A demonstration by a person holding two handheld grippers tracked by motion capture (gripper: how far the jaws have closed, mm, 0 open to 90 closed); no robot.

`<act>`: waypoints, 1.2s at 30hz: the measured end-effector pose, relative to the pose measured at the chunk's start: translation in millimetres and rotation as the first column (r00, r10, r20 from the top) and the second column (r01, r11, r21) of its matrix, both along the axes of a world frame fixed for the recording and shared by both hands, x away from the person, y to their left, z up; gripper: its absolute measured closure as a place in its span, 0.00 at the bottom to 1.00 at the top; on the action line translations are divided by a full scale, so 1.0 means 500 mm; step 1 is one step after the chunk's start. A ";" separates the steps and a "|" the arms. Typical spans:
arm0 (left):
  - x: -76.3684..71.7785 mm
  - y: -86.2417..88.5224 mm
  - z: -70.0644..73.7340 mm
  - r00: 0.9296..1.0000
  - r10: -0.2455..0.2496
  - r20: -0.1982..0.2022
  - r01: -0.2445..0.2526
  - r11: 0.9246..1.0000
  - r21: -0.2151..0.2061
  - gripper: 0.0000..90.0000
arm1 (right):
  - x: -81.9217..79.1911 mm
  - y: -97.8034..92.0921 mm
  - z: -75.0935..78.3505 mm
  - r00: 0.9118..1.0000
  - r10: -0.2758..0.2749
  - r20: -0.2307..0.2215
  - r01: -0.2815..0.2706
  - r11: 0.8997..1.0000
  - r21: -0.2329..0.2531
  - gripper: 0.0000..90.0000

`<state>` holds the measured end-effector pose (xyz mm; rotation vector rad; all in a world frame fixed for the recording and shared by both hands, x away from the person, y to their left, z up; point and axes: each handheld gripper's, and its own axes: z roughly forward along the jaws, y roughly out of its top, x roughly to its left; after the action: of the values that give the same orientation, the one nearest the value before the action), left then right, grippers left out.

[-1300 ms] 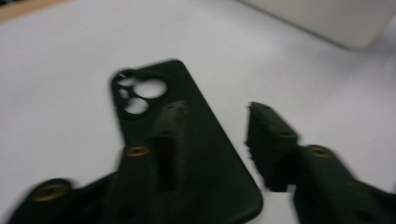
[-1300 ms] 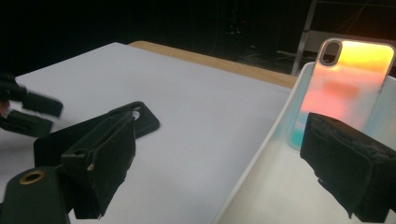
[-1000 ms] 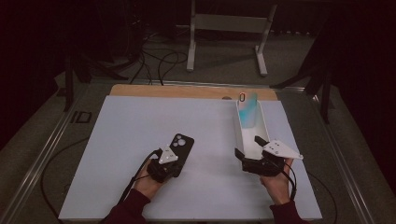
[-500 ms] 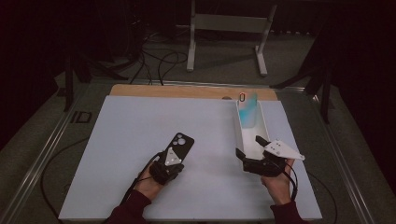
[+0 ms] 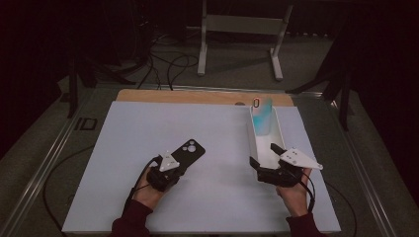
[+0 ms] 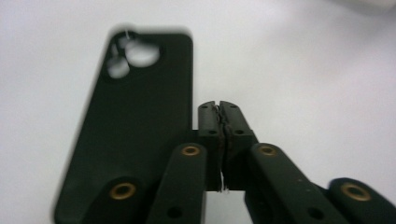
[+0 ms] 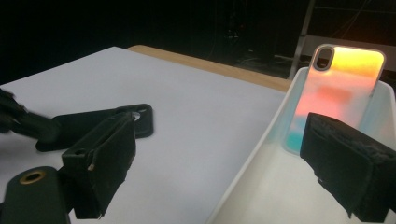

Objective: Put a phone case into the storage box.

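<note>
A black phone case (image 5: pixel 187 154) lies flat on the white table (image 5: pixel 148 128), camera holes pointing away from the person. The left gripper (image 6: pixel 219 109) sits just beside the case's right edge. Its jaws are pressed tight together with nothing between them. The right gripper (image 5: pixel 264 155) is wide open and holds nothing. It rests at the near end of a long white tray (image 5: pixel 276 129). A colorful phone case (image 7: pixel 338 88) leans at the far end of the tray; it looks orange and blue, but the light is poor.
</note>
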<state>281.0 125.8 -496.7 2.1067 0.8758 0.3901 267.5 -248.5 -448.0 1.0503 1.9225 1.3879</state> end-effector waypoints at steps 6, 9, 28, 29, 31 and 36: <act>-0.022 0.071 0.048 0.990 0.040 0.135 -0.022 0.991 -0.135 0.60 | -0.001 -0.002 0.000 1.000 0.016 0.008 -0.016 1.000 0.000 0.11; -0.028 0.105 0.061 0.977 0.114 0.182 -0.086 0.984 -0.156 0.39 | -0.003 0.000 -0.002 0.999 0.029 0.020 -0.029 1.000 0.002 0.11; -0.063 0.243 0.066 0.933 0.286 0.218 -0.244 0.949 -0.200 0.00 | -0.018 -0.018 -0.015 0.996 0.022 0.081 -0.025 0.999 0.032 0.11; -0.063 0.243 0.066 0.934 0.285 0.217 -0.244 0.949 -0.197 0.00 | -0.019 -0.019 -0.016 0.997 0.014 0.082 -0.016 0.999 0.028 0.10; -0.062 0.240 0.065 0.936 0.282 0.213 -0.244 0.952 -0.186 0.00 | -0.021 -0.021 -0.016 0.997 0.007 0.075 -0.009 1.000 0.026 0.10; -0.059 0.237 0.065 0.942 0.275 0.193 -0.241 0.953 -0.182 0.00 | -0.024 -0.024 -0.018 0.998 -0.005 0.063 0.003 1.000 0.024 0.10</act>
<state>251.5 244.5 -464.3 1.7711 1.0216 0.6538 255.7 -260.7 -456.8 1.0089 1.8620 1.4285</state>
